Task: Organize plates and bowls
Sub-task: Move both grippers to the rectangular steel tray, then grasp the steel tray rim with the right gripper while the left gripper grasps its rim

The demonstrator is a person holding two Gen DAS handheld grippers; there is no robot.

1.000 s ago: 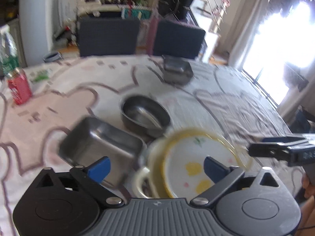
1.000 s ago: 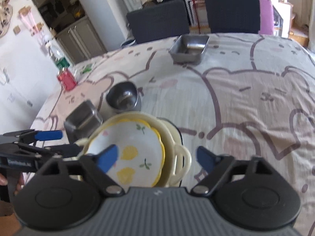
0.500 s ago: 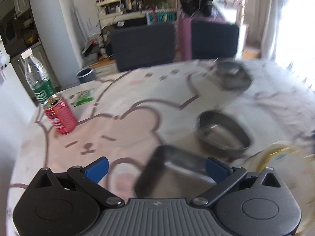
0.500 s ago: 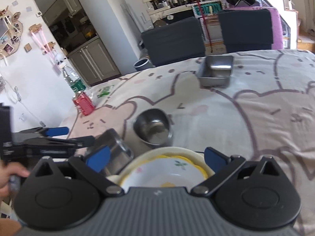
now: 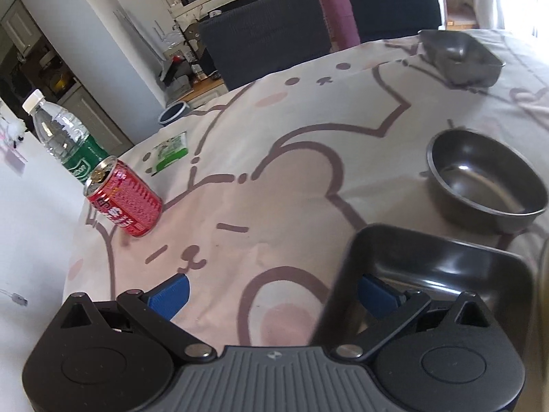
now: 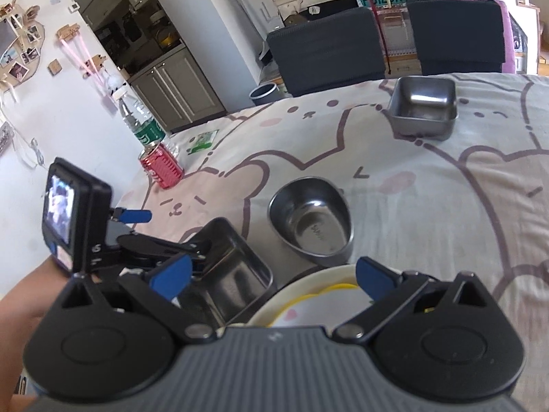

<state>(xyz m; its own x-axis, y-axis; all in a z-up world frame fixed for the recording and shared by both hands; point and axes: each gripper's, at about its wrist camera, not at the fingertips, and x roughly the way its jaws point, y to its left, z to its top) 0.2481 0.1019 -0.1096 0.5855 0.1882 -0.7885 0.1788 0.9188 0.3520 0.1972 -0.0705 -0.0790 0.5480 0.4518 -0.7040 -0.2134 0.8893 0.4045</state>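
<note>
- The left gripper stood with its jaws spread wide and nothing clamped. One blue finger sat inside the near square steel tin; the other finger was outside, over the tablecloth. The tin's near wall lay between them.
- The right gripper was likewise released, jaws at full spread, hovering above the cream plate stack without touching it.
- Judged step: grasp the near tin by its wall for stacking. To do it well, the inner finger should go down along the wall before closing, so that the pads bite below the rim rather than slip off the sloped steel.
- The tin should be lifted level; it appeared light and likely to swing on a one-wall grip.
- The round steel bowl stood just beyond the tin, near but apart. The far square tin stood well apart, toward the chairs.
- The left wrist view showed the finger inside the tin closely, and the can and water bottle clearly. Of the plates it showed only a blurred sliver at the right edge.
- The right wrist view showed the left gripper from the side, the person's hand holding it, the tin beside the plates, and the yellow plate inside the stack.
</note>
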